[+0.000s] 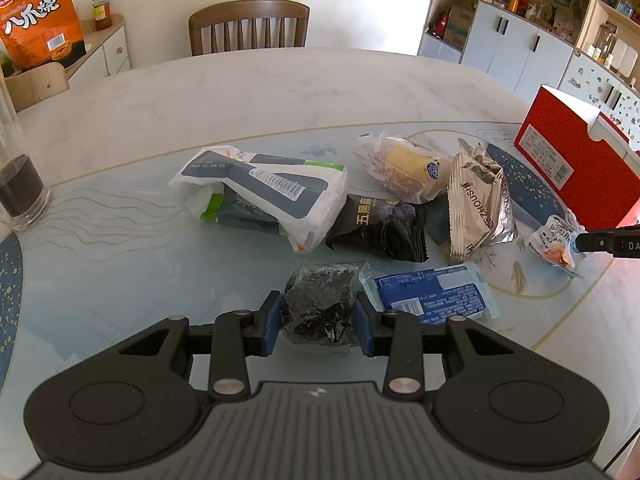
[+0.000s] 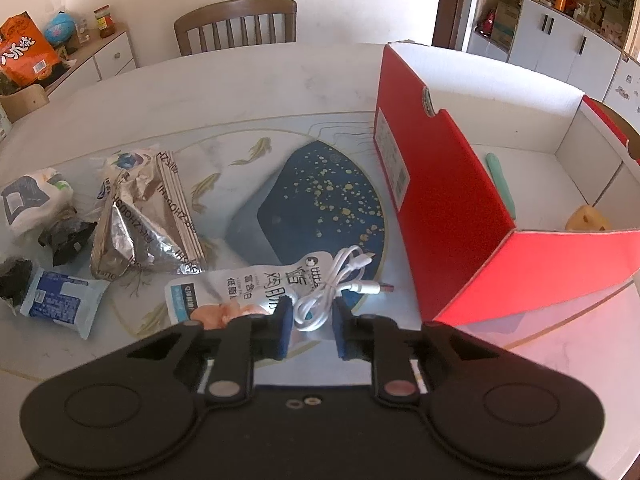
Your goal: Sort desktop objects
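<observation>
Sorting barely begun: red box [image 2: 440, 208] held two items; wrappers littered the table [image 1: 240, 92]. Left gripper [image 1: 318, 318] clamped dark packet [image 1: 320, 304]; right gripper [image 2: 308, 322] pinched white cable [image 2: 332, 284].

Marble table [image 1: 240, 92] bears snack packets [image 1: 376, 224], red box [image 2: 440, 200].

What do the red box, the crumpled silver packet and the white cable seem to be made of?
Red box: likely cardboard, matte red outside, plain white inside, with folded flaps.
Crumpled silver packet: probably metallised foil film, with shiny, sharp creases.
White cable: apparently smooth plastic or rubber sheathing, with a metal plug tip.
</observation>
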